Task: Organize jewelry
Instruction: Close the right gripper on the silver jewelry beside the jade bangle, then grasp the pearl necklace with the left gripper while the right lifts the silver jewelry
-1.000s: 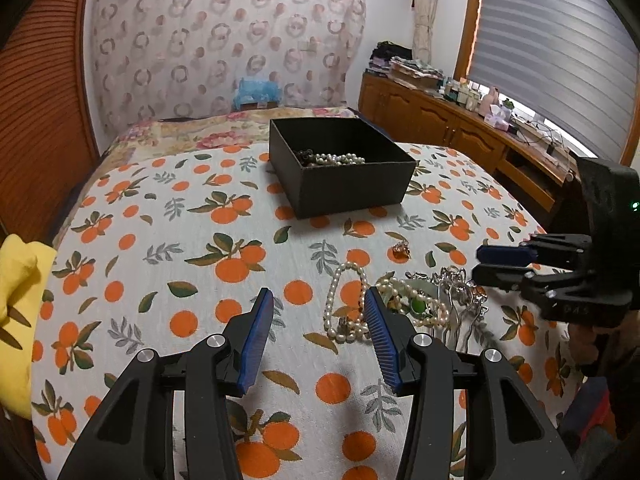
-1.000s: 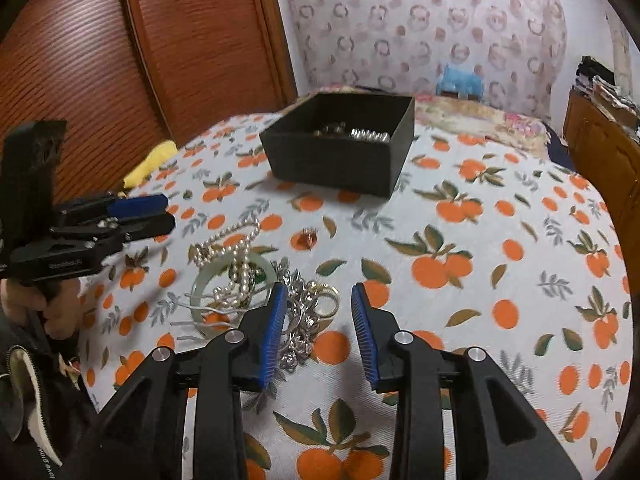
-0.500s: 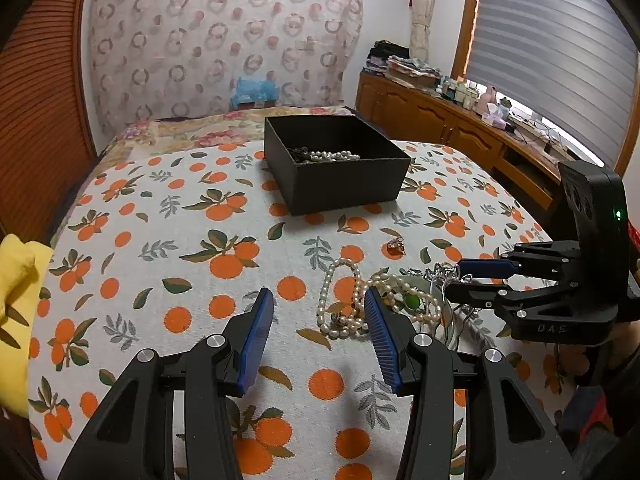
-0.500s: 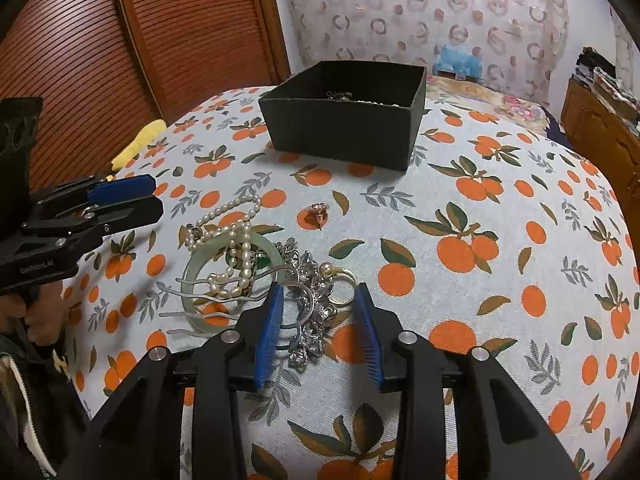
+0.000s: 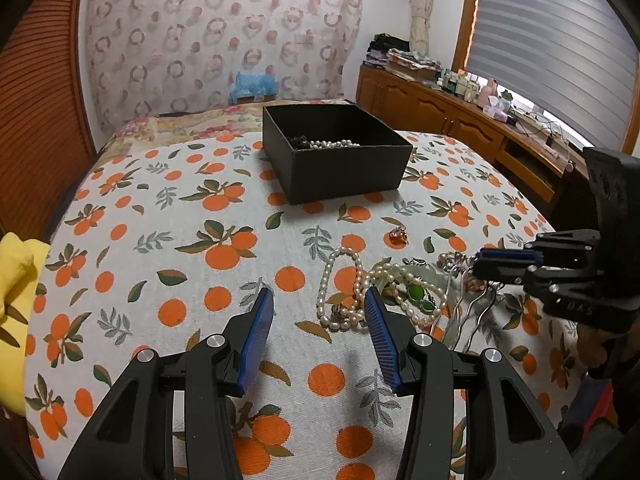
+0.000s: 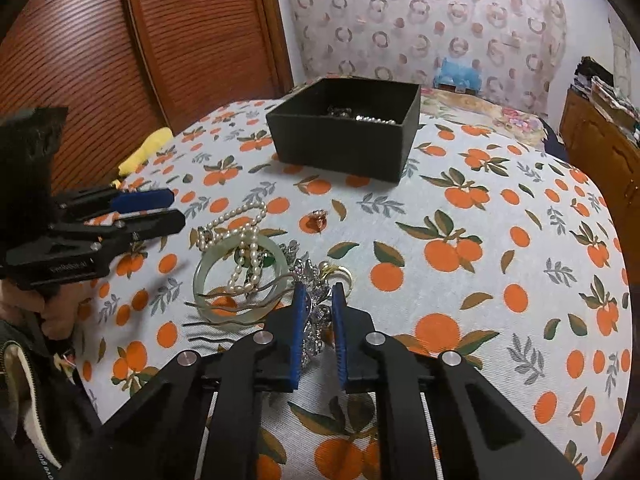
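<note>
A pile of jewelry lies on the orange-print bedspread (image 6: 460, 208): a pearl necklace (image 5: 352, 280), a jade bangle (image 6: 204, 276), wavy hair pins (image 6: 240, 300) and a sparkly silver chain (image 6: 316, 316). My right gripper (image 6: 319, 286) is closing its jaws, with the silver chain between the blue pads and pressed by them. In the left wrist view that gripper (image 5: 478, 263) sits low over the pile's right side. My left gripper (image 5: 319, 292) stands open just short of the pearls, holding nothing. Behind the pile, the black box (image 5: 344, 176) has pearls in it. A small ring (image 6: 318, 218) lies apart.
A yellow cloth (image 5: 16, 280) lies at the bed's left edge. A wooden dresser (image 5: 460, 120) with clutter runs along the right under the window. Slatted wooden doors (image 6: 120, 40) stand on the left. A hand (image 6: 52, 312) holds the left gripper's handle.
The right gripper came down and forward over the pile, and its jaws narrowed around the silver chain. The left gripper stayed put with its jaws unchanged.
</note>
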